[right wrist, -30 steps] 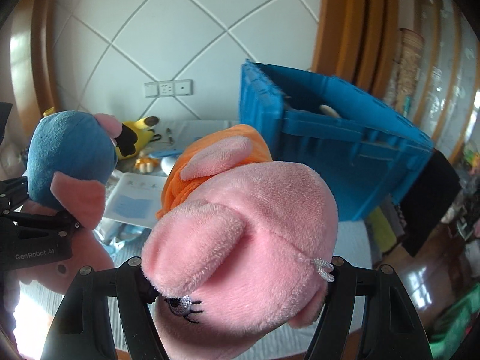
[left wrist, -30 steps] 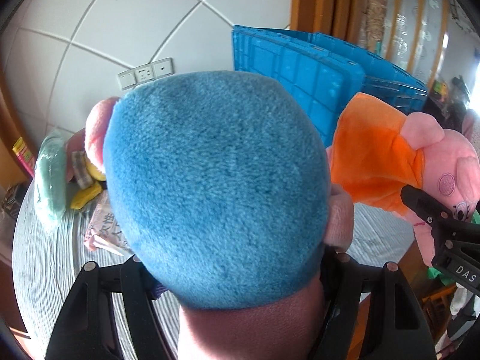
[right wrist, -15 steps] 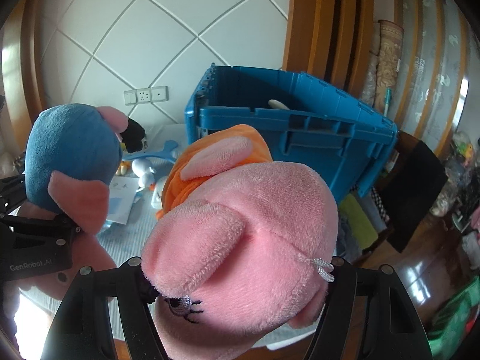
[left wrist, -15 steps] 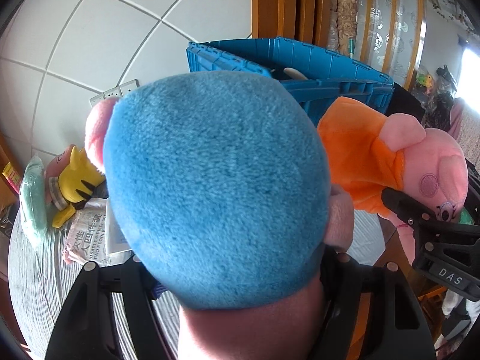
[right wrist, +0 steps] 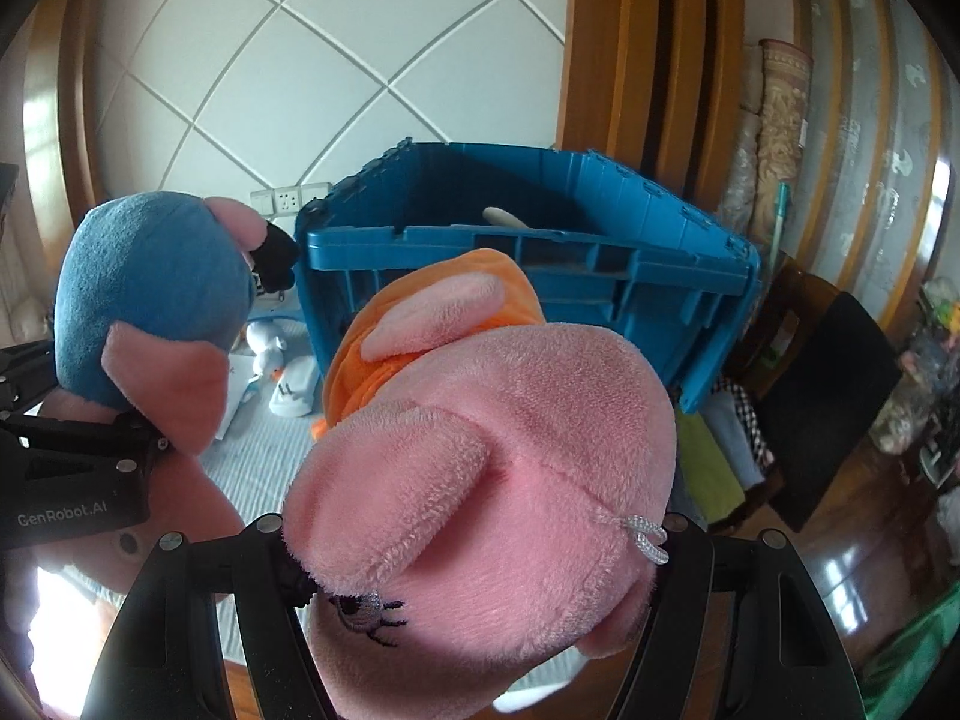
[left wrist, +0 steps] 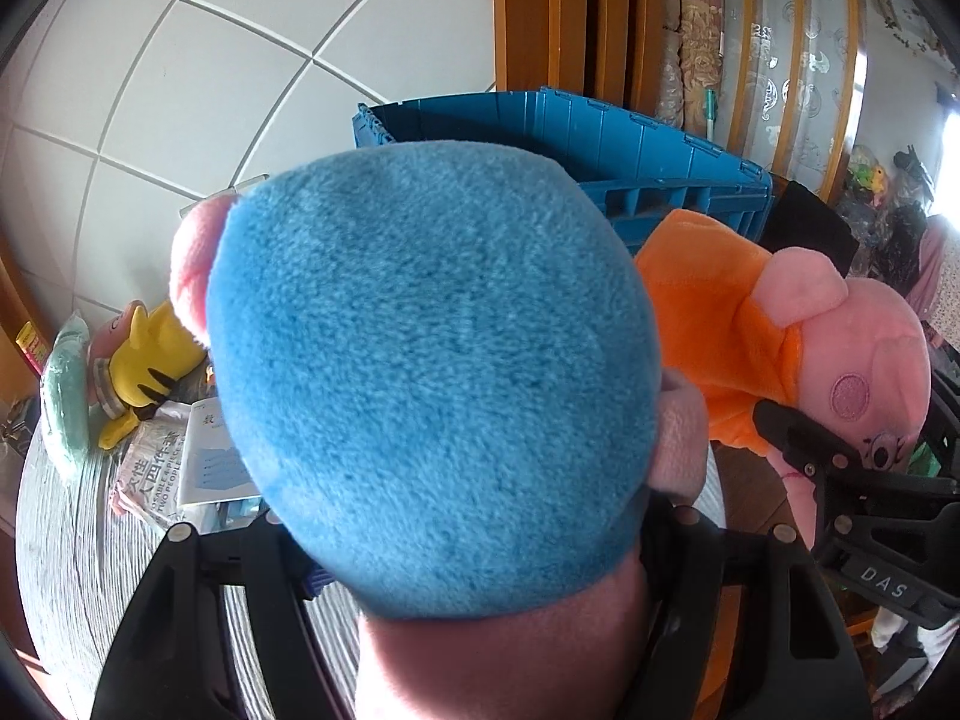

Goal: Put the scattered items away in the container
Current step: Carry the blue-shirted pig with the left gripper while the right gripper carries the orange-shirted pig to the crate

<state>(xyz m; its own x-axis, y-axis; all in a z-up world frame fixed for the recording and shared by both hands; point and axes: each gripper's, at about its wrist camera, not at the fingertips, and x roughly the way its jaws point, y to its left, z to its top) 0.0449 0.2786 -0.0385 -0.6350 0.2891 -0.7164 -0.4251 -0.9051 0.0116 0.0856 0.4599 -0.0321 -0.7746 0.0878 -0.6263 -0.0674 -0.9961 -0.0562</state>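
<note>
My left gripper point(left wrist: 462, 516) is shut on a blue plush pig point(left wrist: 432, 372), which fills most of the left wrist view; it also shows at the left of the right wrist view point(right wrist: 150, 294). My right gripper point(right wrist: 474, 534) is shut on a pink plush pig in an orange dress point(right wrist: 480, 456), also seen at the right of the left wrist view point(left wrist: 780, 348). Both toys are held in the air in front of the blue crate point(right wrist: 540, 258), whose rim point(left wrist: 600, 138) rises behind them. Something pale lies inside the crate point(right wrist: 504, 217).
On the round table point(left wrist: 72, 540) lie a yellow plush point(left wrist: 150, 360), a green bag point(left wrist: 63, 396), papers and a packet point(left wrist: 156, 468), and a small white duck toy point(right wrist: 270, 354). A dark chair point(right wrist: 828, 396) and clutter stand to the right of the crate.
Both grippers have swung right and risen toward the crate with their toys; the crate's opening now shows and the table items have slid left.
</note>
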